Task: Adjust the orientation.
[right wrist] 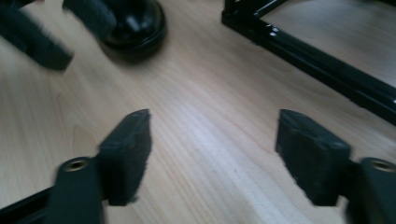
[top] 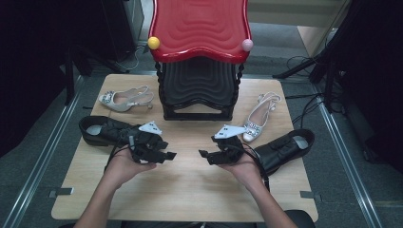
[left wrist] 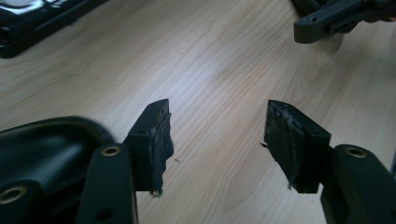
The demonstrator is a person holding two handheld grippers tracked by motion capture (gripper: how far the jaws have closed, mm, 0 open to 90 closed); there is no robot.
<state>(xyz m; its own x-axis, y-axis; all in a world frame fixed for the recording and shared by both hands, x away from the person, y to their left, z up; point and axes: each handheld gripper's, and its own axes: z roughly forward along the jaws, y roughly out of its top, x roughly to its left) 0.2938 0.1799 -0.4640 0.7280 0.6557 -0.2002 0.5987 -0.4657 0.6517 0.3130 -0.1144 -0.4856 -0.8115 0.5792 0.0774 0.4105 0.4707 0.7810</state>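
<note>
rack (top: 198,90) back centre | boots (top: 102,130) left, right | sandals (top: 126,99) behind boots

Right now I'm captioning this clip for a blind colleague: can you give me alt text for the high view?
A person holds an open left tool and an open right tool facing each other over a wooden table. A black shoe and a silver heeled sandal lie on the left, another black shoe and sandal on the right, beside a red-topped rack.

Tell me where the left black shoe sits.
In the high view, the left black shoe lies at the table's left edge, below the silver heeled sandal, right behind the left gripper.
</note>
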